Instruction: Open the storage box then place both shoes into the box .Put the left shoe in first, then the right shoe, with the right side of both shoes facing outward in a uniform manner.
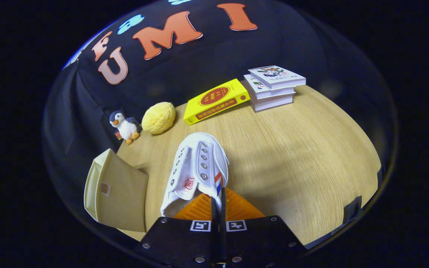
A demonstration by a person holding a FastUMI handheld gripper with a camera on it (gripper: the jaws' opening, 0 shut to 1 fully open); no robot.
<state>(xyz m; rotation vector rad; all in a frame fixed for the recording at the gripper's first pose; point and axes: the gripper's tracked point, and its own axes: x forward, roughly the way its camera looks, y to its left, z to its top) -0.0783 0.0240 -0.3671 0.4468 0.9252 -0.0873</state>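
A white canvas shoe (196, 169) with metal eyelets and a red-white-blue tab hangs above the wooden table, toe pointing away from me. My gripper (218, 206) is shut on the shoe's heel-side collar, with the orange fingers (237, 208) pressed together around the fabric. The beige storage box (116, 190) stands to the left of the shoe at the table's near left edge, its flap standing up. I cannot see inside the box from here.
A toy penguin (125, 127) and a yellow plush ball (158, 118) sit at the back left. A yellow book (216, 100) leans against a stack of white books (274, 87) at the back. Bare wooden table (304, 160) spreads to the right.
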